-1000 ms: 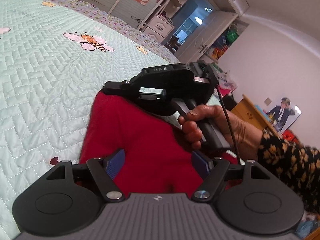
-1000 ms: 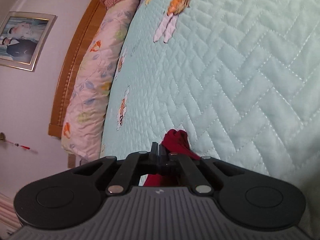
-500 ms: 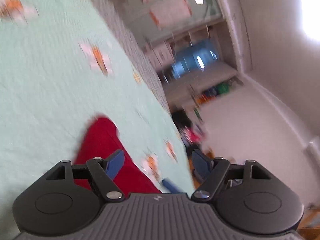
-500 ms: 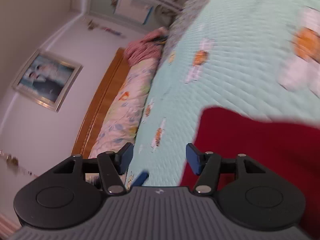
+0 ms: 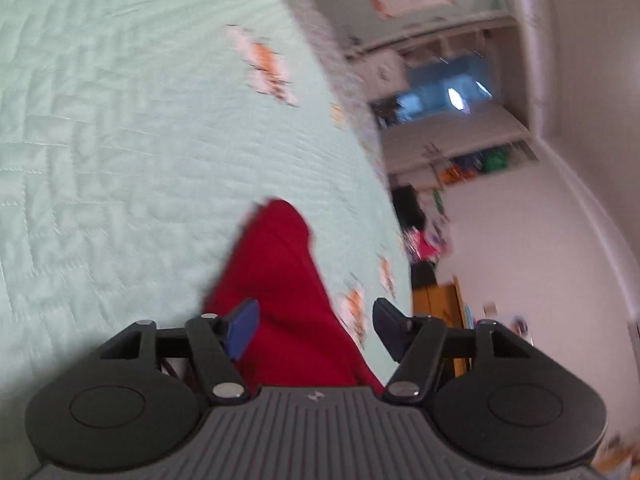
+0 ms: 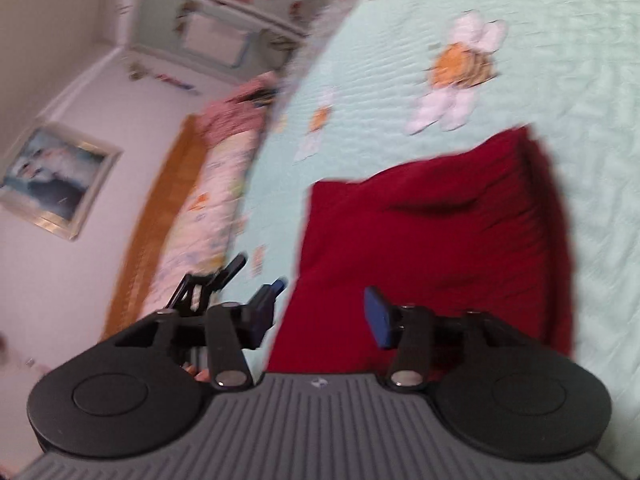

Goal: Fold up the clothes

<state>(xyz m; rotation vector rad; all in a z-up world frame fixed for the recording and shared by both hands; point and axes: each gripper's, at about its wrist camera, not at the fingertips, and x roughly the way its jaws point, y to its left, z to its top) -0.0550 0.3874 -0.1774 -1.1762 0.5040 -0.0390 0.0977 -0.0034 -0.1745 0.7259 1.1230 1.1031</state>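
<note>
Red garment (image 6: 436, 240) lying on the pale green quilted bedspread (image 5: 100, 140), already doubled into a thick, roughly square packet with a soft crease across the top. Seen from the left wrist view as a narrow red tongue (image 5: 280, 280) running away toward the bed's edge. Judged to be between folds: nothing gripped by either tool, both hovering over the cloth, frames smeared with motion.

Left gripper (image 5: 316, 330) poised above the near end of the garment, jaws closing yet standing well apart, blue pads (image 5: 242, 328) clear of the fabric, red cloth showing in the gap below but not pinched. Tilted gently downward, rolled so the bed slants across the view.

Right gripper (image 6: 320, 316) over the near left corner of the packet, jaws closing but at a middling spread, one blue pad (image 6: 378, 316) above the red cloth, the other over bare bedspread just beside the edge. No pressing on anything. Also pitched slightly down. Tips of the left tool visible just beyond its left finger, close alongside.

Next move, by judgement: settling on an edge or corner of the packet, lowering until a pad slides under the layers, then closing fully before lifting. Risk of catching only the top layer and spoiling the fold. Whether another fold is needed at all: cannot tell from here.
</note>
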